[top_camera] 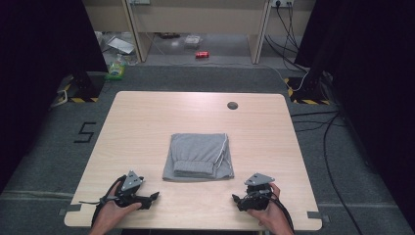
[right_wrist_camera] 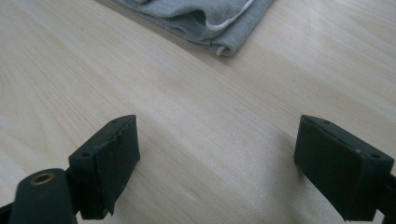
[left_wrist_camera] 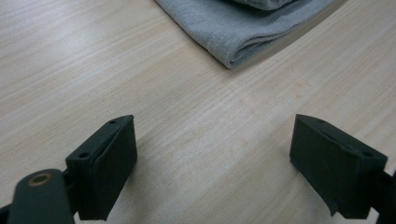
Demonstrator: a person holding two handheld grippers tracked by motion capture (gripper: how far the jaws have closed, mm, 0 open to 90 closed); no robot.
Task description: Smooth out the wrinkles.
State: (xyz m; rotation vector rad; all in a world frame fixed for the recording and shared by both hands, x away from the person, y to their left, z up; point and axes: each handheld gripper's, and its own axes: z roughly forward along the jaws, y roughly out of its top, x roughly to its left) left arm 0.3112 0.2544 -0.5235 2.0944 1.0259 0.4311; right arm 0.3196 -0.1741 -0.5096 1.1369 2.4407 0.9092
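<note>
The folded grey sweatpants [top_camera: 199,156] lie mid-table, beyond and between both grippers. The left gripper [top_camera: 152,197] and right gripper [top_camera: 237,200] rest near-side, jaws apart and empty, about equally near.

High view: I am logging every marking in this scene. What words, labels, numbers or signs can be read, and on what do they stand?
"5": black figure marked on the grey floor left of the table.
Red can on the floor beyond the table: its printing is too small to read.
Folded grey garment, table, left gripper and right gripper: no text to be seen.
</note>
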